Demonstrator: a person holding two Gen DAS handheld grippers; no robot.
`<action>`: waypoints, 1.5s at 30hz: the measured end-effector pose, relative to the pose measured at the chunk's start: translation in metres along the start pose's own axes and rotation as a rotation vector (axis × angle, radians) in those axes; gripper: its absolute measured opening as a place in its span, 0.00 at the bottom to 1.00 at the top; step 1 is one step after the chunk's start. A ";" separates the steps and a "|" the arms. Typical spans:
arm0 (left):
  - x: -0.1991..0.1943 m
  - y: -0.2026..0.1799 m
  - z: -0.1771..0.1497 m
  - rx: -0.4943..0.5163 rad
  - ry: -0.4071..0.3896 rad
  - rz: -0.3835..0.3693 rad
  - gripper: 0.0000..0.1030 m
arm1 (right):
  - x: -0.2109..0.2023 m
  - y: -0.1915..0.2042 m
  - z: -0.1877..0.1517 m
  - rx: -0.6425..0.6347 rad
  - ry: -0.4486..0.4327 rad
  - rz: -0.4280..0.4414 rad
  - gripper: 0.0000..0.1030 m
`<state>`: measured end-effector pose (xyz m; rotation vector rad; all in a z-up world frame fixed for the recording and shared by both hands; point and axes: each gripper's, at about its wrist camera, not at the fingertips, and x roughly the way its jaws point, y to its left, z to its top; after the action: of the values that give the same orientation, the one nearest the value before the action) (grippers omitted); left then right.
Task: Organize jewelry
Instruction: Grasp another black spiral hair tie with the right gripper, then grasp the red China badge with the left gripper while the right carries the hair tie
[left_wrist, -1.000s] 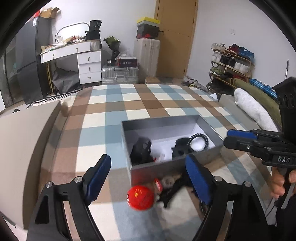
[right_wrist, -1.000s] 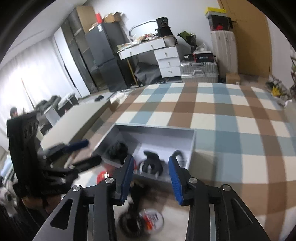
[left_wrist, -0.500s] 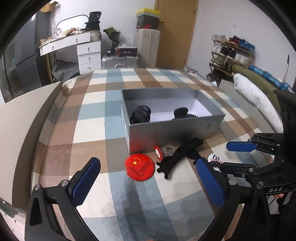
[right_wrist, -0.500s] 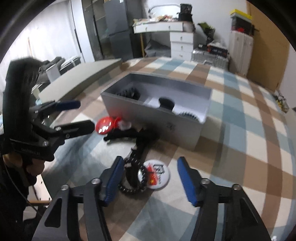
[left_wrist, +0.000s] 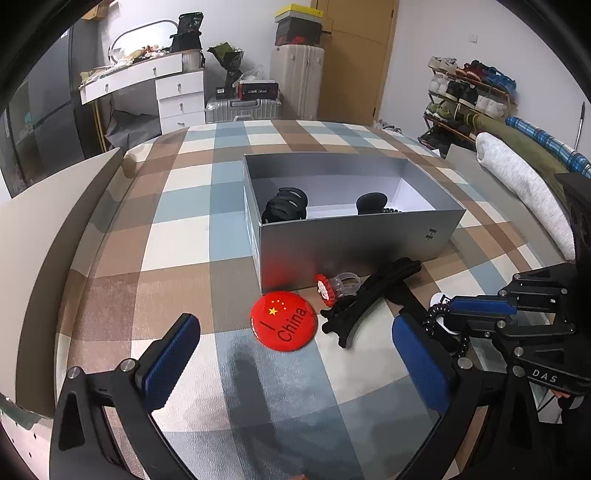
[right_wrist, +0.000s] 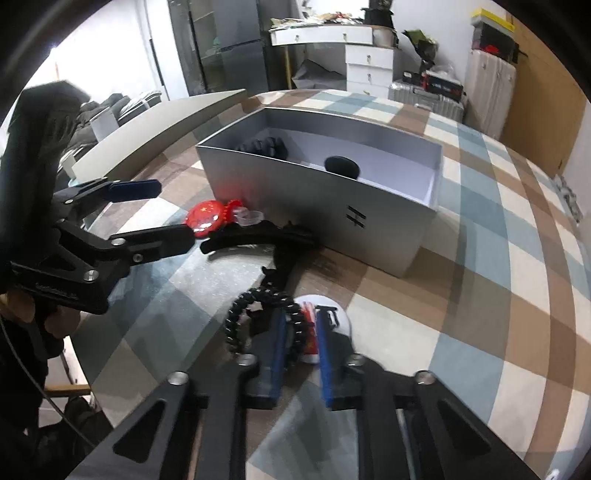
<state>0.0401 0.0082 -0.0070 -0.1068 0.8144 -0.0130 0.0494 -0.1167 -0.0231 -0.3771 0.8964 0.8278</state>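
Two claws: right claw (right_wrist: 301, 334) pinches coiled bracelet (right_wrist: 236, 317) beside box (right_wrist: 369, 229).

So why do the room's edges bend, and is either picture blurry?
Both views are fisheye, so the walls curve and black corners ring each frame. Left wrist view: sharp, the red China badge readable, the grey box reflecting it faintly. Right wrist view: softer, the right hand-held gripper and coiled black hair tie smeared.

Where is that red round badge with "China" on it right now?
The red badge lies flat on the checked cloth, just before the grey box's near-left corner, beside a clear ring and a black hair clip.
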 end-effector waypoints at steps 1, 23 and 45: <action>0.000 0.000 0.000 0.000 0.003 0.002 0.98 | 0.000 0.001 0.000 -0.001 -0.003 0.006 0.08; 0.023 0.010 -0.001 0.065 0.115 0.091 0.71 | -0.039 -0.024 0.013 0.121 -0.181 0.021 0.08; 0.020 0.004 0.001 0.086 0.104 0.051 0.36 | -0.044 -0.026 0.012 0.128 -0.191 0.022 0.08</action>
<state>0.0550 0.0115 -0.0213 -0.0039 0.9190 -0.0057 0.0596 -0.1470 0.0185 -0.1735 0.7712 0.8080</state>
